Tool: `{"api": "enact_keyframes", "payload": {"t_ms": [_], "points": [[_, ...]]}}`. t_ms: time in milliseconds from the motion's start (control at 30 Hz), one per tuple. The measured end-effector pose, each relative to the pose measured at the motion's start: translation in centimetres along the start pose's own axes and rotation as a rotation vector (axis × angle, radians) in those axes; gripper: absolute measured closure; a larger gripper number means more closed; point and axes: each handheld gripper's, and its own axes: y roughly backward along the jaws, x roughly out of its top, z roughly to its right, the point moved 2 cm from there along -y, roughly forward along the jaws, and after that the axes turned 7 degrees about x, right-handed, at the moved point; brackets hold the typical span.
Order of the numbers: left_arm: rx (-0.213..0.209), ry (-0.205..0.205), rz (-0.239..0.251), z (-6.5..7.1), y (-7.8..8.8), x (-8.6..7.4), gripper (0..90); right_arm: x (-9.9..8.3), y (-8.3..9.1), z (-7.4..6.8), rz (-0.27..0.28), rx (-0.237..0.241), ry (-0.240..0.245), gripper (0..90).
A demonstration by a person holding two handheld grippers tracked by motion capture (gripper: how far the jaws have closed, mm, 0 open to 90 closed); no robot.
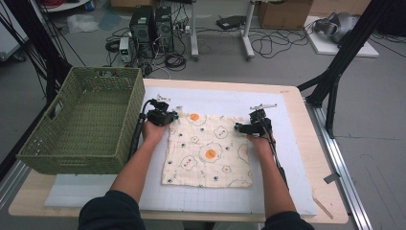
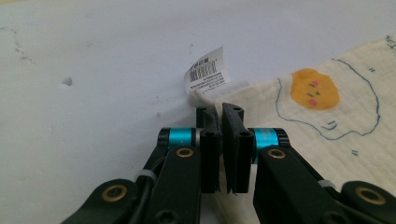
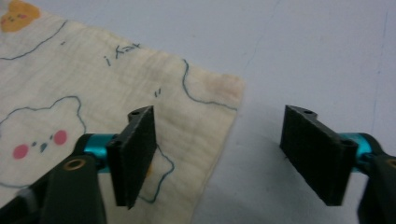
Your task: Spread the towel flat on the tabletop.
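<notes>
The cloth [image 1: 208, 151] is lying flat on the white mat [image 1: 287, 191]. The left gripper [image 2: 220, 122] is pinching 1 far corner; the right gripper [image 3: 219, 158] is straddling the other, jaws apart. Lifting now is risking a lopsided, dragging cloth.

Green basket [image 1: 86, 127] blocks desk's [image 1: 297, 120] left side, just beside left claw [image 1: 176, 115]. Bare mat [image 1: 225, 98] beyond cloth [image 1: 208, 151] and right of right claw [image 1: 238, 127] open for passage.
</notes>
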Motion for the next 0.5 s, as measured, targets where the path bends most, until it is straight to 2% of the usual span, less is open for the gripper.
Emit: {"api": "enact_keyframes", "payload": {"t_ms": [67, 100, 167, 300, 333, 433, 500], "points": [[-0.002, 0.001, -0.001, 0.0, 0.0, 0.0, 85.3, 0.3, -0.3, -0.3, -0.01, -0.015, 0.039, 39.3], [-0.002, 0.004, 0.0, 0.0, 0.0, 0.0, 85.3, 0.4, -0.4, -0.5, -0.007, 0.0, 0.048, 43.6], [-0.002, 0.001, 0.0, 0.0, 0.0, 0.0, 85.3, 0.6, -0.6, -0.8, -0.016, -0.003, 0.059, 51.2], [-0.001, -0.002, -0.001, 0.0, 0.0, 0.0, 85.3, 0.9, -0.8, -1.7, -0.035, 0.044, 0.117, 78.3], [0.001, -0.005, -0.002, 0.0, 0.1, 0.0, 85.3, 0.9, -0.8, -1.8, -0.038, 0.056, 0.117, 83.0], [-0.001, -0.012, -0.007, 0.1, 0.3, -0.1, 85.6, 0.8, -0.7, -1.5, -0.032, 0.101, 0.069, 85.6], [0.0, -0.017, -0.008, 0.0, 0.4, 0.0, 85.6, 0.8, -0.7, -1.4, -0.029, 0.108, 0.064, 85.8]]}}
